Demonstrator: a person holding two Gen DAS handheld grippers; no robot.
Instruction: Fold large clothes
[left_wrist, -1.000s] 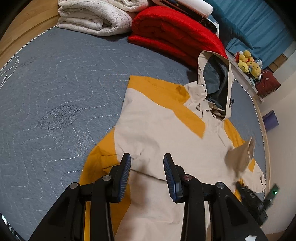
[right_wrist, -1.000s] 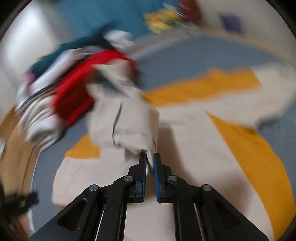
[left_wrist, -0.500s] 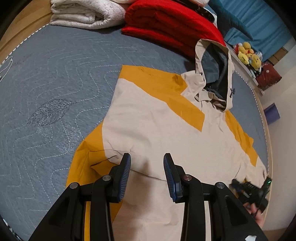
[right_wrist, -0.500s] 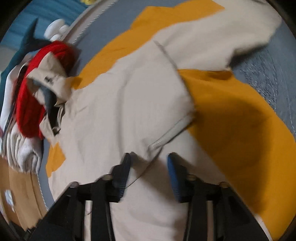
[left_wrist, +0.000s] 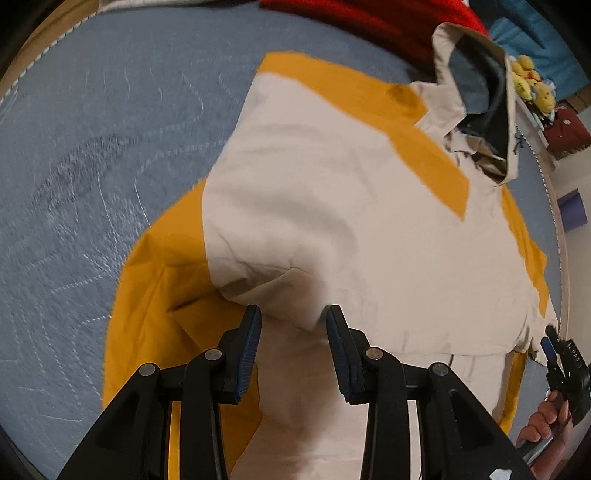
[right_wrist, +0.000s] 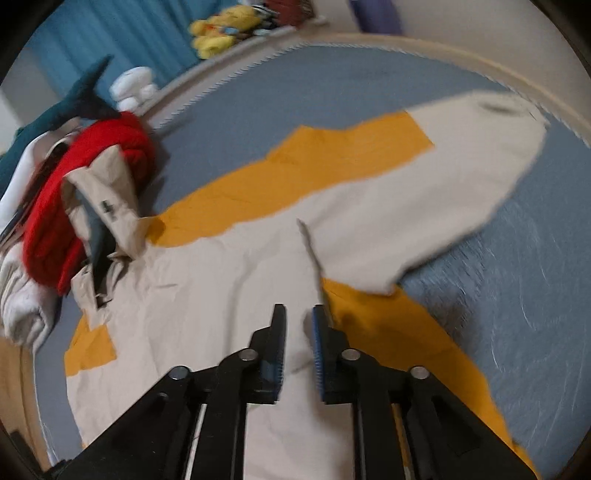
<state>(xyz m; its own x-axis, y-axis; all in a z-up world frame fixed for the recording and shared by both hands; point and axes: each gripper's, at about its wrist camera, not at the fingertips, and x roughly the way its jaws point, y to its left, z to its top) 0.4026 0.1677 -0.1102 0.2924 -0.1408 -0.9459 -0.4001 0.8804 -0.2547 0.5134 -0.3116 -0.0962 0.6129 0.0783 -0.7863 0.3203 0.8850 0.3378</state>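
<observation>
A large beige and yellow hooded jacket (left_wrist: 332, 206) lies spread on the grey-blue quilted bed; it also shows in the right wrist view (right_wrist: 236, 280). Its hood (left_wrist: 476, 85) points toward the far pillows. My left gripper (left_wrist: 293, 325) is open, jaws either side of a raised fold of a beige sleeve over the jacket's lower part. My right gripper (right_wrist: 299, 325) is open over the jacket body, beside a thin flap edge. One sleeve (right_wrist: 443, 177) stretches out to the right. The right gripper (left_wrist: 565, 369) and a hand appear at the left view's right edge.
A red folded blanket (right_wrist: 85, 184) and white folded bedding (right_wrist: 18, 295) lie beyond the hood. Yellow plush toys (right_wrist: 221, 33) sit by blue curtains. The bed's piped edge (right_wrist: 480, 70) curves around. A purple object (left_wrist: 572, 210) stands on the floor.
My right gripper let go of the sleeve, opened, and moved down over the jacket body. My left gripper moved closer to the jacket's folded sleeve.
</observation>
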